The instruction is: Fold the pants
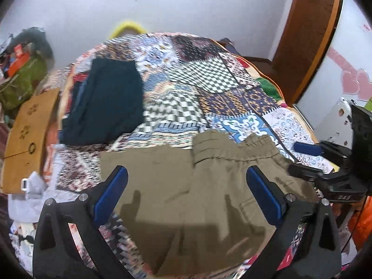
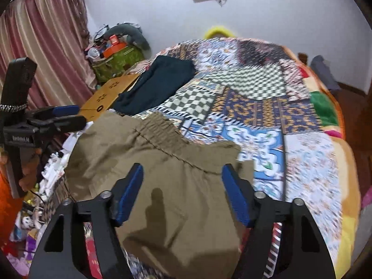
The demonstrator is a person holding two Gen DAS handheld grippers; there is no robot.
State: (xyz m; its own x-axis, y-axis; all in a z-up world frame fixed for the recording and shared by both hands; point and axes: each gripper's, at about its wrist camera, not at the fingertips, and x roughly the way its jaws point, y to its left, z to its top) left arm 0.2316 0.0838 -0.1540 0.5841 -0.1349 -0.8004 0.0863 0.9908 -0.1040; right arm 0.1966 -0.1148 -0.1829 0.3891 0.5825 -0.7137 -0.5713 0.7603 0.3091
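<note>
Olive-brown pants (image 1: 186, 193) lie partly folded on the patchwork bedspread (image 1: 209, 86), elastic waistband toward the far right. They also show in the right wrist view (image 2: 167, 186). My left gripper (image 1: 187, 174) is open and empty, hovering above the pants. My right gripper (image 2: 182, 171) is open and empty, above the pants near the waistband. The right gripper shows at the right edge of the left wrist view (image 1: 309, 153). The left gripper shows at the left of the right wrist view (image 2: 69, 115).
A folded dark teal garment (image 1: 104, 102) lies on the bed's far left. A wooden board (image 1: 28, 137) leans beside the bed. A green bag with clutter (image 2: 116, 62) stands by the pink curtain (image 2: 41, 41). A wooden door (image 1: 309, 34) is at the right.
</note>
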